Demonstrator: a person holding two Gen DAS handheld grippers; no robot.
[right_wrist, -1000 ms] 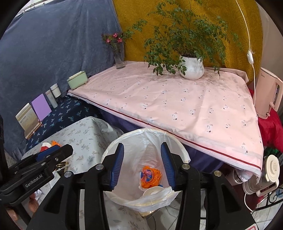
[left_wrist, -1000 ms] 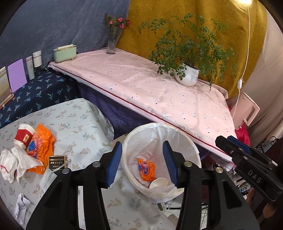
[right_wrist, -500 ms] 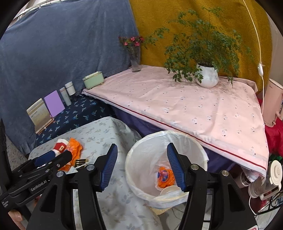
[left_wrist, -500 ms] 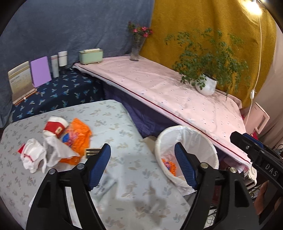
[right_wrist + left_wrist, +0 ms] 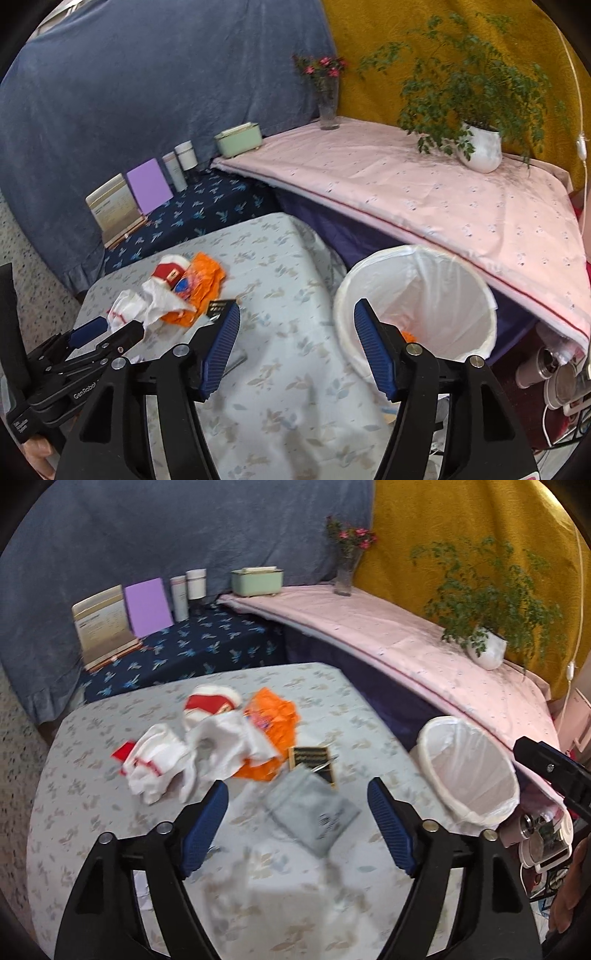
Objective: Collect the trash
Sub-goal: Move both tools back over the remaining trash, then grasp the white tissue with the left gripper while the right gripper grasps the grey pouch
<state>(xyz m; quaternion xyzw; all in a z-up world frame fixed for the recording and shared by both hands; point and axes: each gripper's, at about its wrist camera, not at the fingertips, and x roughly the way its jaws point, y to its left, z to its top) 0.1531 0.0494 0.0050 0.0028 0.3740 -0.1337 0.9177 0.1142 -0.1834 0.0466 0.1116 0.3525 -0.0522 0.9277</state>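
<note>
The bin (image 5: 467, 771) stands just off the tabletop (image 5: 110, 834) edge. Well left of it lie one orange wrapper (image 5: 275, 720), two crumpled white tissues (image 5: 221, 749), one red-and-white cup (image 5: 208, 703), one grey pouch (image 5: 314, 812) and one dark card (image 5: 312, 757); all look light, soft and crushable, best pinched at a raised fold. Left gripper (image 5: 297, 827) and right gripper (image 5: 295, 347) have just been opening, fingers wide, nothing between them.

table cover (image 5: 258, 867): matt printed cloth
bin liner (image 5: 424, 295): thin, glossy white plastic
orange wrapper (image 5: 275, 720): crinkled shiny plastic
grey pouch (image 5: 314, 812): smooth, dull plastic
gripper pads (image 5: 203, 827): ribbed blue rubber
plant pot (image 5: 482, 151): glazed white ceramic
</note>
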